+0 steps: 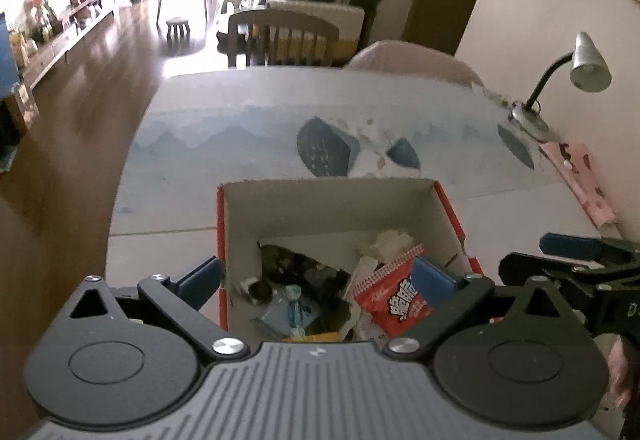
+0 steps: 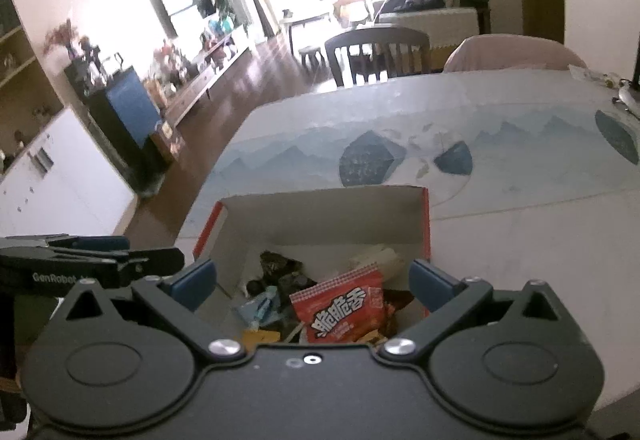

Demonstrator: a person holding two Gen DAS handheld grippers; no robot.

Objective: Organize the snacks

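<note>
**Snacks gathered in the box, both grippers empty above it**

An open cardboard box with red outer walls and pale inner walls (image 1: 328,207) is seen on a white table with a blue mountain-pattern cloth (image 1: 256,127). Inside the box, a red foil snack packet with white lettering (image 2: 340,310) lies on top of the heap, toward the near right corner. To its left in the box, dark wrapped snacks (image 1: 296,268) and a light blue wrapper (image 1: 294,310) are piled; a pale crumpled wrapper (image 1: 390,242) lies behind the red packet, toward the box's far wall.

No loose snacks can be seen on the table around the box, so the sorting is judged nearly or fully done.

The left gripper (image 1: 318,278) is held above the near edge of the box, fingers spread wide with nothing between them. The right gripper (image 2: 314,282) is held likewise, beside the left one, fingers apart and empty.
</note>
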